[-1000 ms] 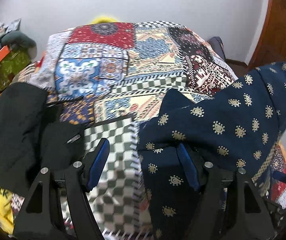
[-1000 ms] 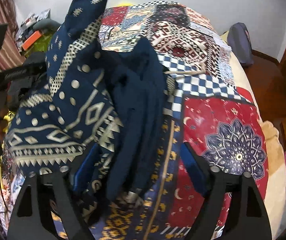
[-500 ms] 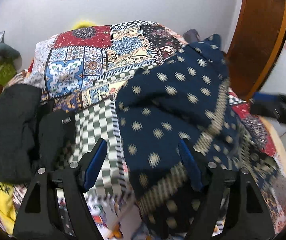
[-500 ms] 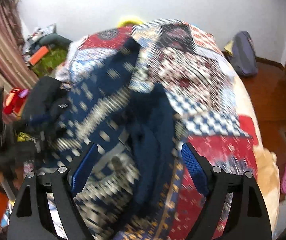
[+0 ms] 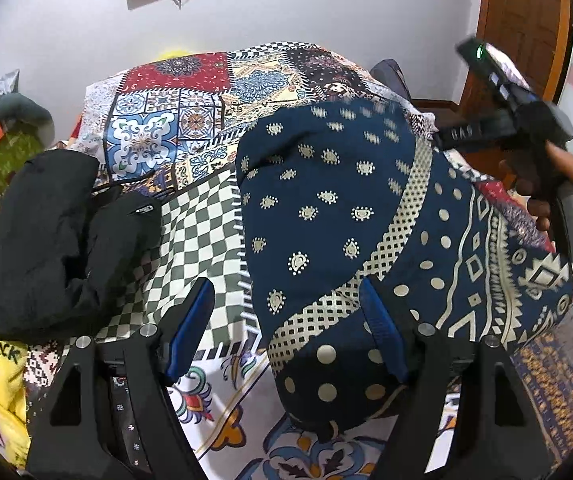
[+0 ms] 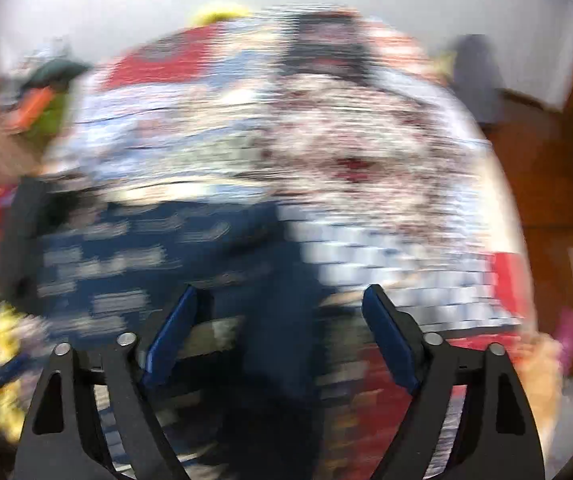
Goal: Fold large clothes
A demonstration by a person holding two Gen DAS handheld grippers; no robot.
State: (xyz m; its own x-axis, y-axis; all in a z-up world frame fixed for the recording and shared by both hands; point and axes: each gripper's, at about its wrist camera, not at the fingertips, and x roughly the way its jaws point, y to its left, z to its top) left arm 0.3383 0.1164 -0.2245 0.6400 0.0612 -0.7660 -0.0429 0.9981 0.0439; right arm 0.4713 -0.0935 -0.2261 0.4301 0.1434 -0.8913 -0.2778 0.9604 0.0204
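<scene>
Since a second ago the navy cloth has dropped from the air onto the bed's right side, both grippers, left and right, spread and empty; spreading seems underway, next pinching an edge to fold.

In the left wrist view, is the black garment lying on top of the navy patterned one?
No: the black garment lies apart on the left of the bedspread, with checkered cloth showing between it and the navy patterned garment.
</scene>
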